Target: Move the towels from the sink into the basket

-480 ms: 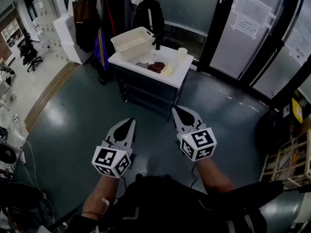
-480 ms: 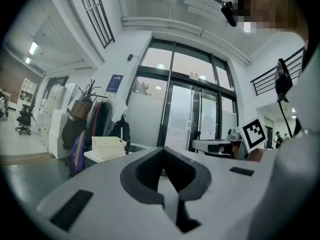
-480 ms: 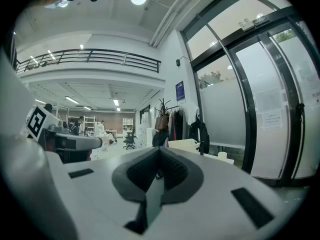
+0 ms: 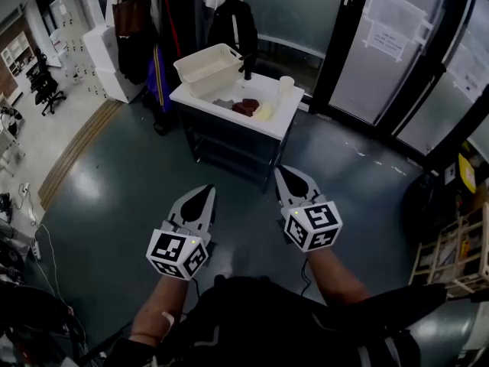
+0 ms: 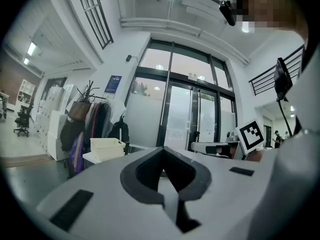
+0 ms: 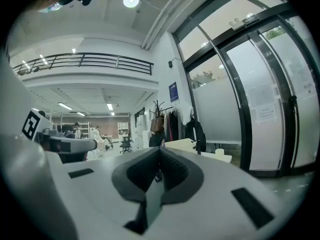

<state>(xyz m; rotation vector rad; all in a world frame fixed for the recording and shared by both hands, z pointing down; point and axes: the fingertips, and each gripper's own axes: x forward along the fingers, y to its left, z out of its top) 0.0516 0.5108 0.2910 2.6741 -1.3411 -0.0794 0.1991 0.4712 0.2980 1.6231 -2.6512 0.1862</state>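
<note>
The dark red towels (image 4: pixel 246 105) lie bunched in the sink (image 4: pixel 227 102) of the white bench (image 4: pixel 289 107), touching a pale yellow cloth (image 4: pixel 264 112). They look soft, light and floppy, so pinch a raised fold. The cream basket (image 4: pixel 200 73) stands just beside the sink. The left claw (image 4: pixel 202 193) and right claw (image 4: pixel 282 174) are closed tight, hold nothing, and are well apart from the bench.

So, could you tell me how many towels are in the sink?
2 that I can tell apart: a dark red towel and, just to its right, a pale yellow towel. More may lie hidden beneath them.
</note>
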